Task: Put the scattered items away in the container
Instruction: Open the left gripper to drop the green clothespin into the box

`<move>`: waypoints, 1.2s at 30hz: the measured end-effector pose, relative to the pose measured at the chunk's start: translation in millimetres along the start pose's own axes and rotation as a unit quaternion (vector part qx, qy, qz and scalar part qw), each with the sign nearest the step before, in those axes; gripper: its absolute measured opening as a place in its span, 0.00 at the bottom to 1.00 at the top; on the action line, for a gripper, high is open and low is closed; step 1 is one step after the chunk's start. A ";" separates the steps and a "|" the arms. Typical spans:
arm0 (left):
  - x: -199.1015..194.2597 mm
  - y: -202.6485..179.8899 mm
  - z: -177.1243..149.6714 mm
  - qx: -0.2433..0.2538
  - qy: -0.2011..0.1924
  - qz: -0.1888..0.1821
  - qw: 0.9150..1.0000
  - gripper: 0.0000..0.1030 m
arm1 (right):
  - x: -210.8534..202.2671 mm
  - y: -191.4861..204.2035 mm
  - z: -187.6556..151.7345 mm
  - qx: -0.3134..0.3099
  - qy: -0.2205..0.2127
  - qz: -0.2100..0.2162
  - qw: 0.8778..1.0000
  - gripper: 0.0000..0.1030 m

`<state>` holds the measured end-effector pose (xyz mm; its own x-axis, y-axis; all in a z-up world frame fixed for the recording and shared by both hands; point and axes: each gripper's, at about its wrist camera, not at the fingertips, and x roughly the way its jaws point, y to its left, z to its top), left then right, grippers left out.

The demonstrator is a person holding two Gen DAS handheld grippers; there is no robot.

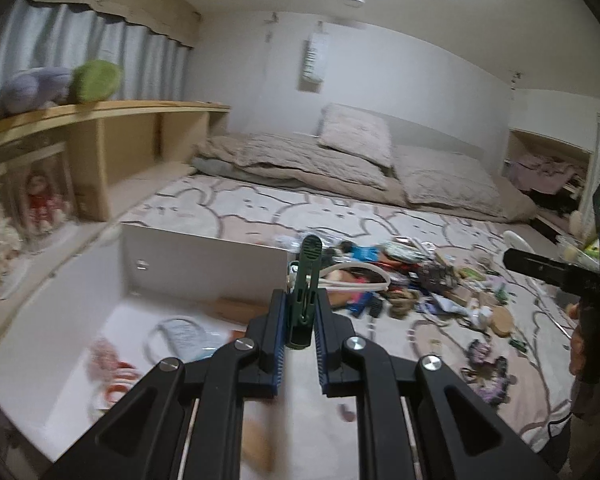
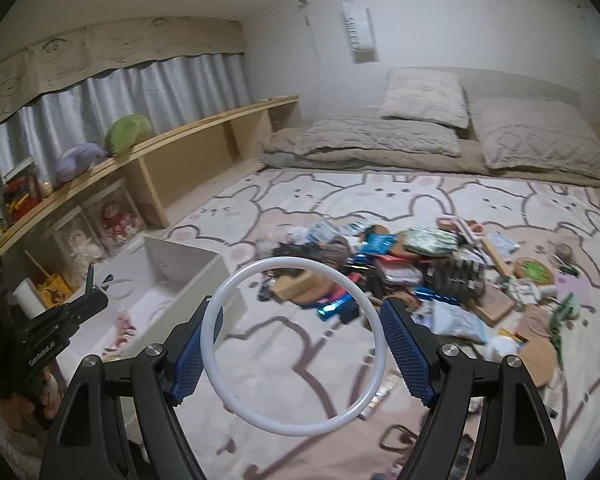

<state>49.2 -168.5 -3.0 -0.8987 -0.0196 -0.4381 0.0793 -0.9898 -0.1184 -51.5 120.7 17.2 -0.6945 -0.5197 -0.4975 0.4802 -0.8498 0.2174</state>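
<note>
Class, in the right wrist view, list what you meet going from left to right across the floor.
Left tool → white container → white ring → pile of scattered items → round green-topped item.

Both grippers (image 1: 300,320) (image 2: 296,344): black linkage arms, silver screws, blue ribbed pads (image 2: 406,350) lining the jaws.
</note>
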 end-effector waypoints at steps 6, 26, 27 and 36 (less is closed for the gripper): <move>-13.8 36.0 2.0 -0.004 -0.001 0.050 0.999 0.13 | 12.9 24.9 4.9 -0.026 0.007 0.024 0.999 0.79; -35.7 116.9 -16.9 -0.041 0.032 0.181 0.982 0.13 | 49.7 99.0 23.9 -0.075 0.031 0.107 0.991 0.79; -34.5 120.4 -19.4 -0.044 0.039 0.186 0.981 0.13 | 52.1 101.0 23.8 -0.074 0.034 0.111 0.991 0.79; -28.0 141.5 -38.1 -0.069 0.086 0.213 0.971 0.13 | 81.8 123.0 24.6 -0.061 0.074 0.153 0.984 0.79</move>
<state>102.0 -302.7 -41.5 -0.6870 -0.3875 -0.6148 0.4956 -0.8685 -0.0064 -62.5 -28.5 23.9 -0.4264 -0.7233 -0.5431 0.7217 -0.6340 0.2778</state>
